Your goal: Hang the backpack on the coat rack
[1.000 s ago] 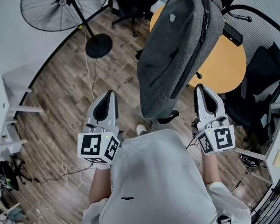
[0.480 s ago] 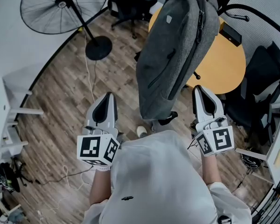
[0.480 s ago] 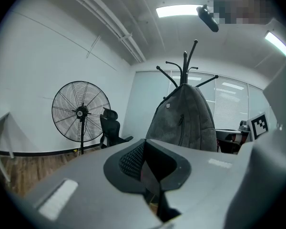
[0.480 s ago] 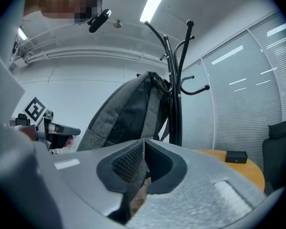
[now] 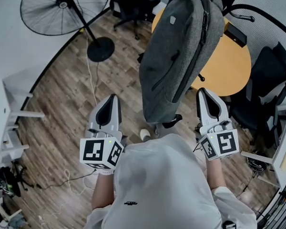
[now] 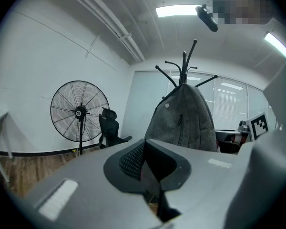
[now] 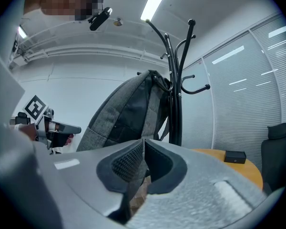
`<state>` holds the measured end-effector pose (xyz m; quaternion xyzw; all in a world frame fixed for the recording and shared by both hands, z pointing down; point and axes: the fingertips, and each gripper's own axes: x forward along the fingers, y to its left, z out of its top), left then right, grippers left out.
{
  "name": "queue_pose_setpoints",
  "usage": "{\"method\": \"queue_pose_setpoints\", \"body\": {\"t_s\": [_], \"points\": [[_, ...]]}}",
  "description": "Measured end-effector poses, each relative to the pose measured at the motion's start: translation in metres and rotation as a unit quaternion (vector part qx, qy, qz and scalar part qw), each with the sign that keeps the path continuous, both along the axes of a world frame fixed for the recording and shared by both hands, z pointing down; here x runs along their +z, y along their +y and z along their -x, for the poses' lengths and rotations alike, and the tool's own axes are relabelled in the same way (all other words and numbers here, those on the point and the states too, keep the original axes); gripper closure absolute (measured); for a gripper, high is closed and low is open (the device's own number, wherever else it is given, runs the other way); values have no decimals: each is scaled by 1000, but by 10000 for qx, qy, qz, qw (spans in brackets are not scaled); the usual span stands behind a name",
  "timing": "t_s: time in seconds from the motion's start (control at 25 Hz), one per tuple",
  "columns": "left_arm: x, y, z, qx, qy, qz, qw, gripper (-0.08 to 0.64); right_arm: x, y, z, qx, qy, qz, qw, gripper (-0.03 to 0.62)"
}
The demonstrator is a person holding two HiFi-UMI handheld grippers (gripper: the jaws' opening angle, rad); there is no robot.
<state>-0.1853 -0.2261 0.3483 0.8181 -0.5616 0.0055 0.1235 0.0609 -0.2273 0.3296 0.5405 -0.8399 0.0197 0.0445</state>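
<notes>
Backpack (image 5: pixel 181 56), grey, hangs upright on the black coat rack (image 7: pixel 175 80), its top against the pole among the hooks. The left gripper (image 5: pixel 110 99) and right gripper (image 5: pixel 205 92) are held nearer the person, one on either side of the bag's lower end and apart from it. Each has its fingers pressed together with nothing between them. A pedestal fan (image 5: pixel 62 6) stands far left on the wooden floor (image 5: pixel 62 109).

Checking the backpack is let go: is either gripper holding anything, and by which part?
Nothing is held. Left gripper and right gripper are shut and empty; the backpack hangs from the coat rack, clear of both.
</notes>
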Motion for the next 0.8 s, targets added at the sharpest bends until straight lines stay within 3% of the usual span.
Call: {"method": "queue_pose_setpoints", "body": {"t_s": [0.8], "points": [[5,-1,-4,82,19,53,10000,543,-2,1,0,58,43,-36,10000,586]]}}
